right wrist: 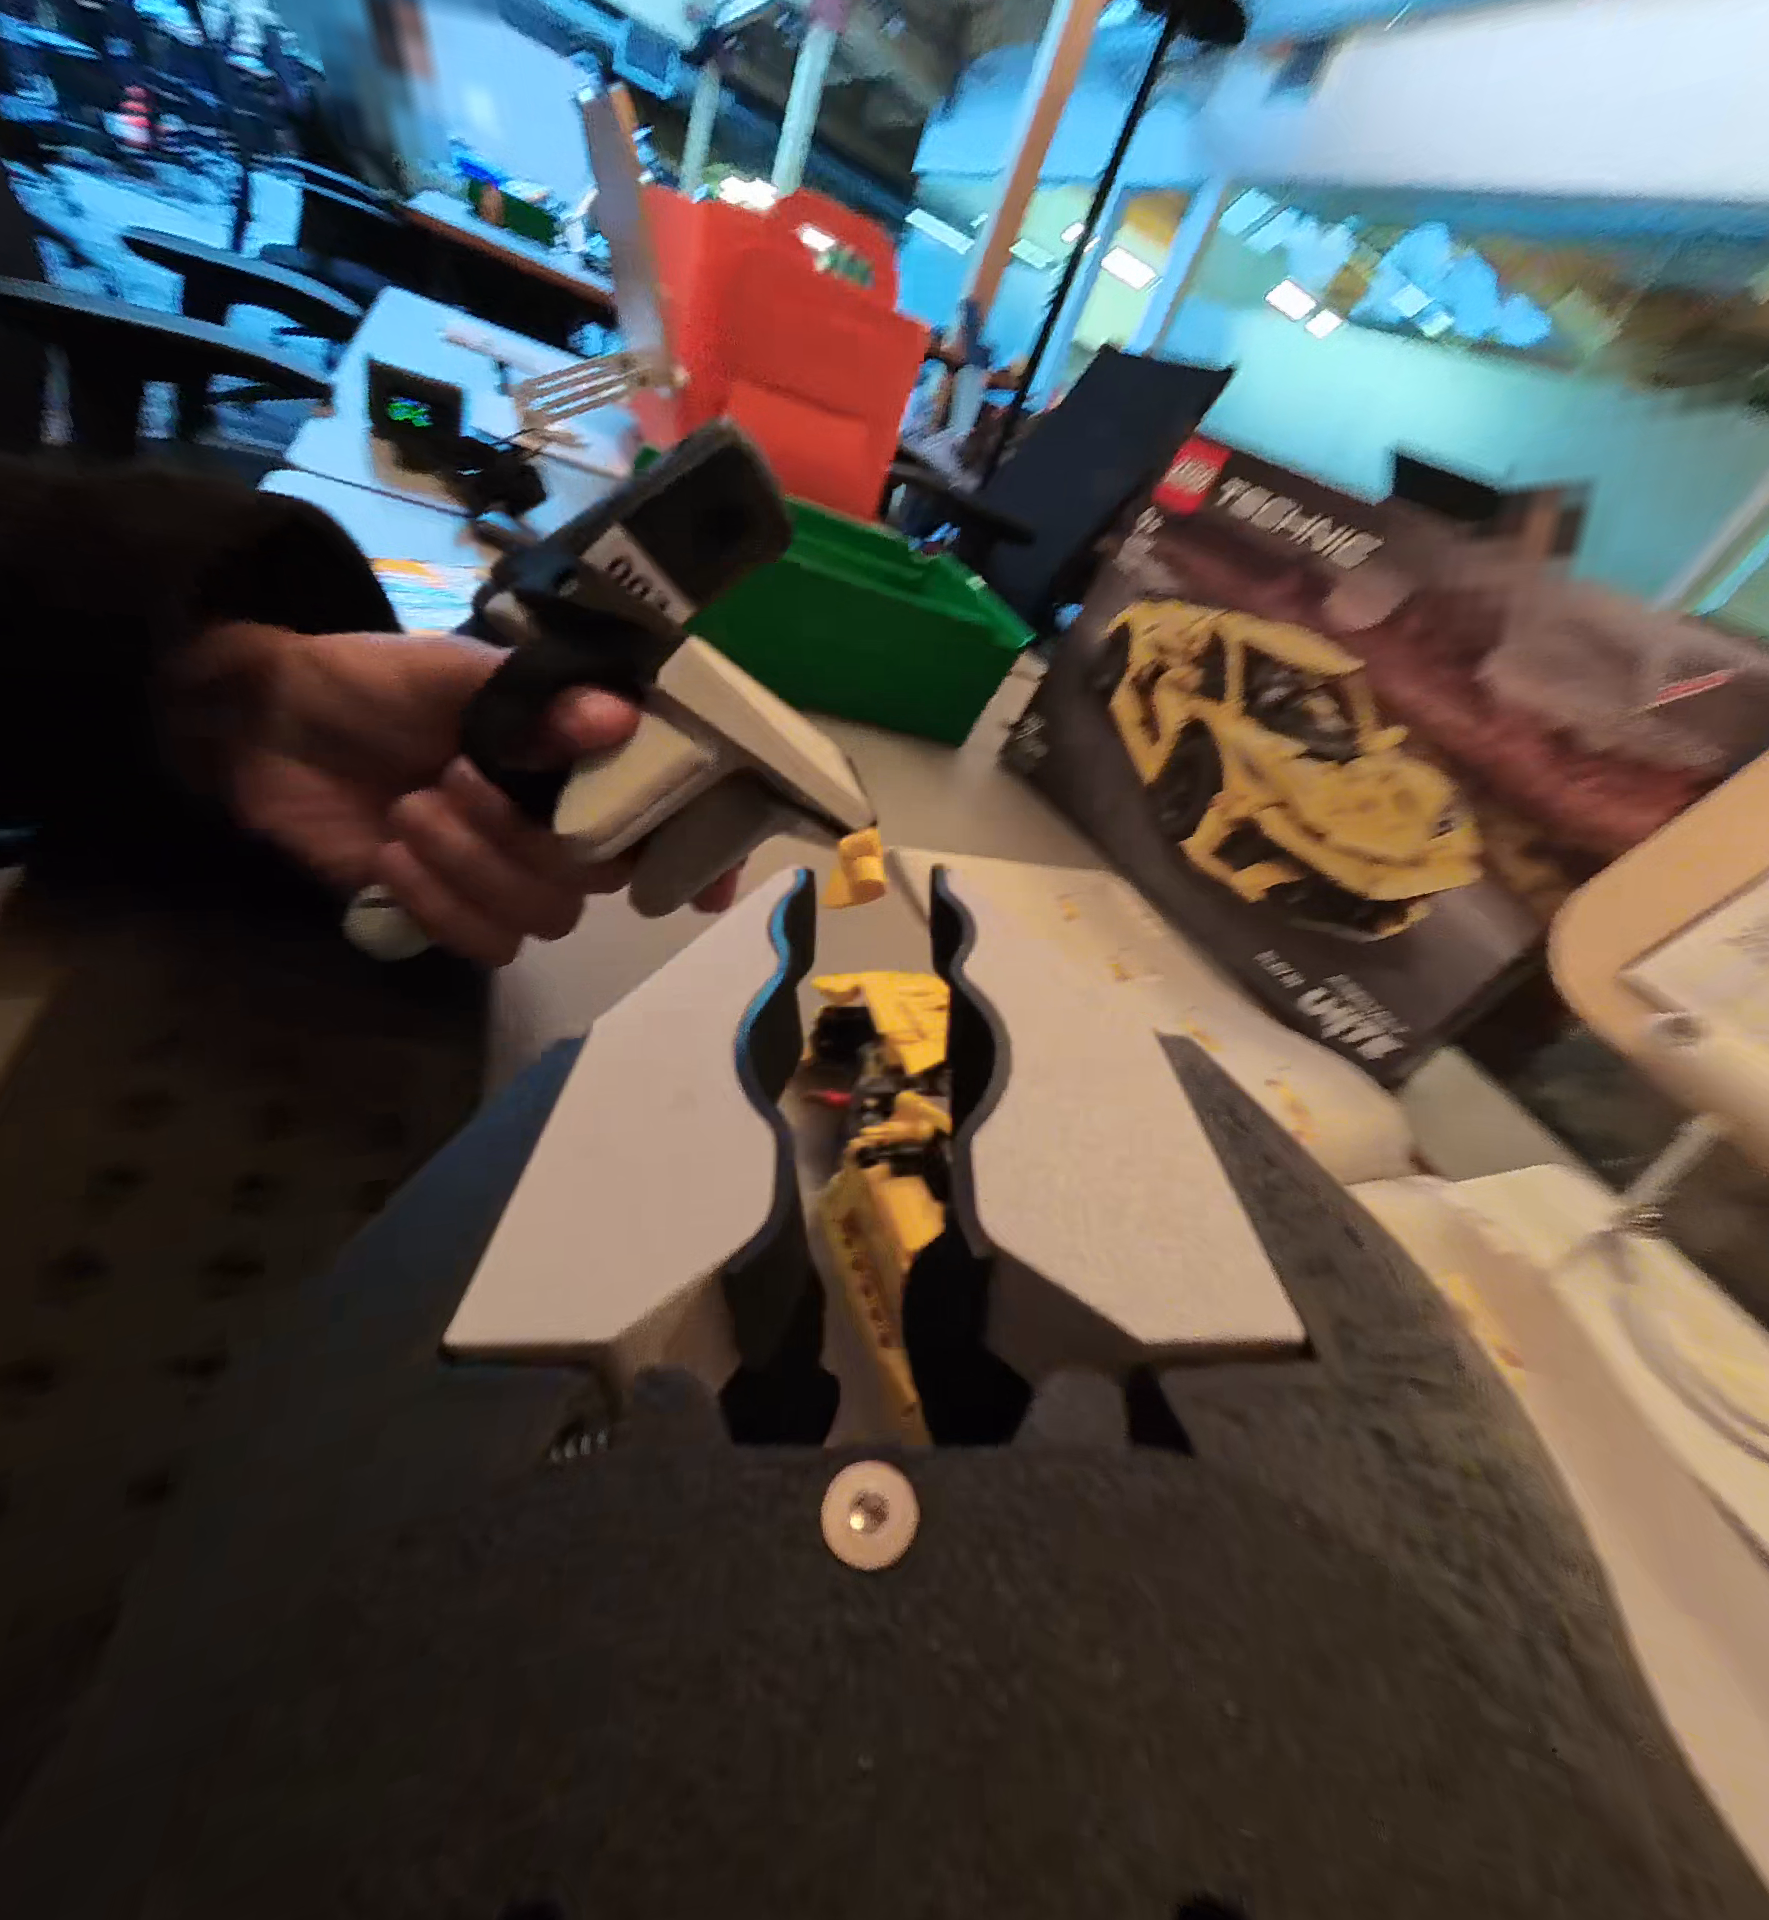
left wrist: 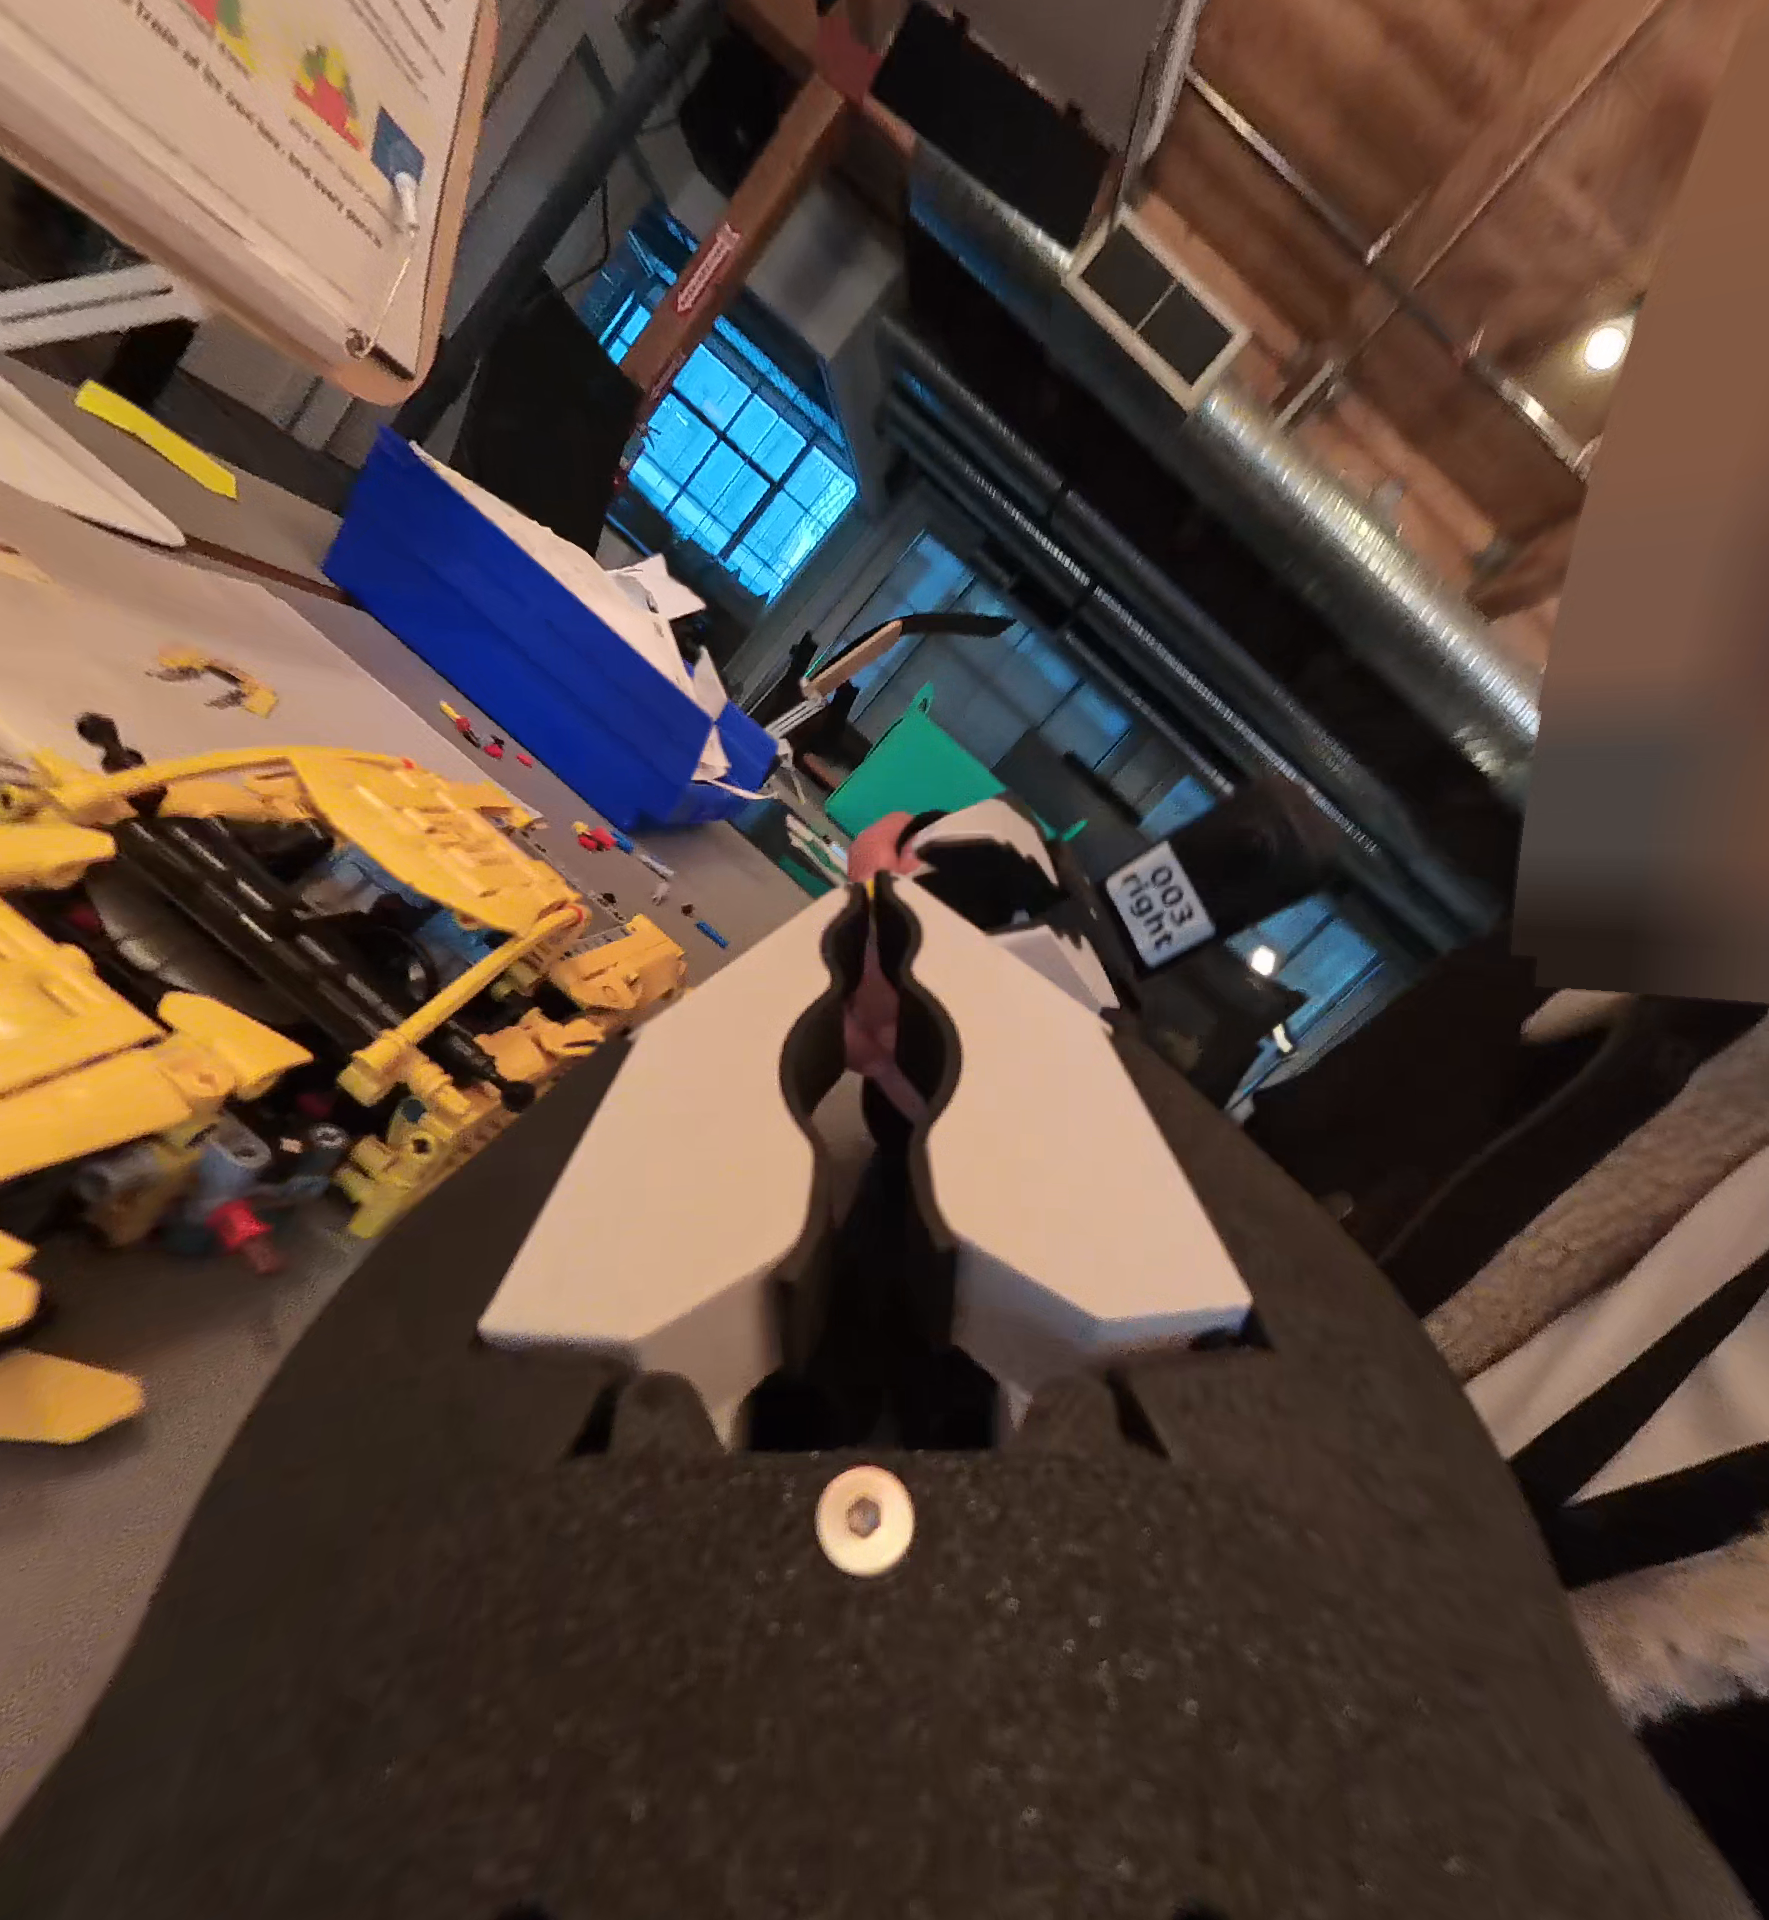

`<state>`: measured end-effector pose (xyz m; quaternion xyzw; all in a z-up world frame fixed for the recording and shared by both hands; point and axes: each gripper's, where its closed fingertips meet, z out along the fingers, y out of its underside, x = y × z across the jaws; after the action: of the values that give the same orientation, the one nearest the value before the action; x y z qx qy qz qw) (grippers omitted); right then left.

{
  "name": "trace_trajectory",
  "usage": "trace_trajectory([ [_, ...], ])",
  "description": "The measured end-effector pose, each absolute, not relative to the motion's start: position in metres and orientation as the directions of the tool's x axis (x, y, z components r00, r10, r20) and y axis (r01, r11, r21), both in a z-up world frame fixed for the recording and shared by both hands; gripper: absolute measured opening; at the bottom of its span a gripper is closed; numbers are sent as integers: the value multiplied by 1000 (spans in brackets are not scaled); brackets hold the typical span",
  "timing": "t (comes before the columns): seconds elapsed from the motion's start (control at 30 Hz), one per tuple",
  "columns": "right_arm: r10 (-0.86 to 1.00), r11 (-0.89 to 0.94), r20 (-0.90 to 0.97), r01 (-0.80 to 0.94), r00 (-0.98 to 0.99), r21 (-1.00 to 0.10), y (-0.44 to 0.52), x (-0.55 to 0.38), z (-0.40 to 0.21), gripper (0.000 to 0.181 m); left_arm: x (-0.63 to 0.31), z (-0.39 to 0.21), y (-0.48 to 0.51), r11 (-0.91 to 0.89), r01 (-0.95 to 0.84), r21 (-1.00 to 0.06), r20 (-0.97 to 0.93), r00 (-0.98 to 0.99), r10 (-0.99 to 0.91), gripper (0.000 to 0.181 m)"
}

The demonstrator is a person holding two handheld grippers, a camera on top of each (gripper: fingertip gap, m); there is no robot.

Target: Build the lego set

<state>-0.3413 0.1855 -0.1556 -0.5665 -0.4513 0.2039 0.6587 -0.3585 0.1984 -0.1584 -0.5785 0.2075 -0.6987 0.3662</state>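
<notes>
My left gripper (left wrist: 875, 899) is shut; a sliver of yellow shows at its tips. The right wrist view shows it (right wrist: 849, 821) in a person's hand, coming in from the left with a small yellow lego piece (right wrist: 856, 868) pinched at its tip. My right gripper (right wrist: 872, 894) is open, its fingertips (right wrist: 802, 894) on either side of and just below that piece, not touching it. It also shows in the left wrist view (left wrist: 994, 873), right beyond my left tips. The part-built yellow lego car (left wrist: 236, 935) lies on the table to the left, and is seen below between the right fingers (right wrist: 890, 1039).
A blue bin (left wrist: 516, 623) stands behind the car, with loose small pieces (left wrist: 599, 836) on the grey table. A green bin (right wrist: 859, 644), a red bin (right wrist: 786, 332) and the set's dark box (right wrist: 1327, 748) stand farther back. An instruction board (right wrist: 1742, 935) is at the right. My two grippers' fingertips are within a few centimetres of each other.
</notes>
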Motion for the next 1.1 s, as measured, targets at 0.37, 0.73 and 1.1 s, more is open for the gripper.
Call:
trace_trajectory([
  [0.37, 769, 328, 438, 301, 465, -895, 178, -347, -166, 15, -348, -160, 183, -762, 203, -614, 732, -213, -647, 0],
  [0.73, 781, 322, 442, 323, 440, -890, 177, -350, -173, 17, -347, -164, 184, -786, 180, -592, 755, -218, -619, 0],
  [1.1, 800, 335, 463, 358, 382, -872, 172, -351, -180, 14, -338, -172, 167, -774, 49, -631, 747, -230, -624, 25],
])
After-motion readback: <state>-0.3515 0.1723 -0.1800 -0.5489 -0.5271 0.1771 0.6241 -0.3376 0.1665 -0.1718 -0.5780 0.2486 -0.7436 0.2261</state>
